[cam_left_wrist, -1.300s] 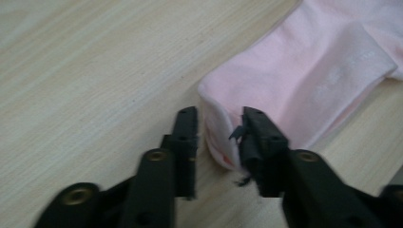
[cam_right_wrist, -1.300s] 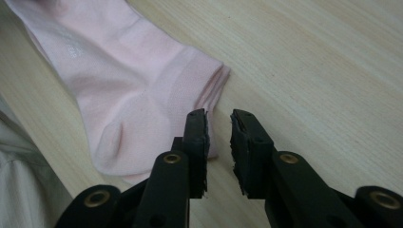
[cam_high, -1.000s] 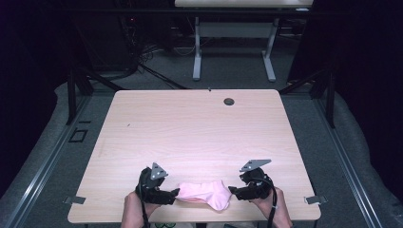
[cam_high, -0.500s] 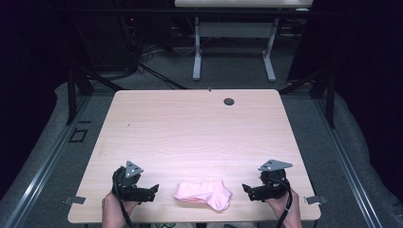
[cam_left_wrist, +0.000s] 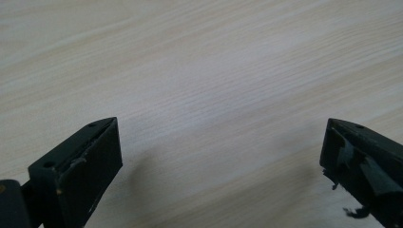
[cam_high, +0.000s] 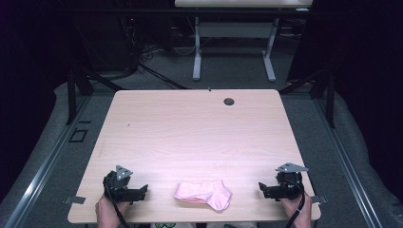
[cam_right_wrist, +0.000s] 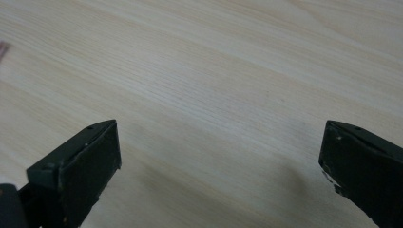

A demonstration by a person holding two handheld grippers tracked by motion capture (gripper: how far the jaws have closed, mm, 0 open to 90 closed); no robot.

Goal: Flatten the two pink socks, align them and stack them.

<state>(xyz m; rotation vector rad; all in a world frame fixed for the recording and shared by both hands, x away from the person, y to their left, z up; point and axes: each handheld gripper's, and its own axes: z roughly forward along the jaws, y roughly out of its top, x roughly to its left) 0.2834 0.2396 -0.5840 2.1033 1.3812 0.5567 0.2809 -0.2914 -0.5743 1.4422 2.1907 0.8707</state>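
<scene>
A pink sock (cam_high: 203, 194) lies crumpled near the front edge of the wooden table (cam_high: 199, 128), midway between my two grippers. My left gripper (cam_high: 142, 192) rests low by the front left corner, pointing right toward the sock but well apart from it. Its jaws have just been opening and stand wide over bare wood, as the left gripper (cam_left_wrist: 221, 156) shows in its own view. My right gripper (cam_high: 263, 189) sits by the front right corner, pointing left. The right gripper (cam_right_wrist: 221, 156) has also just been opening, with nothing between its jaws. A sliver of the sock (cam_right_wrist: 2, 48) shows at that view's left edge.
A small dark round cable hole (cam_high: 229, 101) sits near the table's far edge. Beyond the table stand a white table frame (cam_high: 233, 52) and dark curtains. The person's hands (cam_high: 107, 211) come in at the bottom.
Both grippers have drawn away from the ends of the sock, outward toward the front corners and lower. The sock lies free on the table in about the same place.
</scene>
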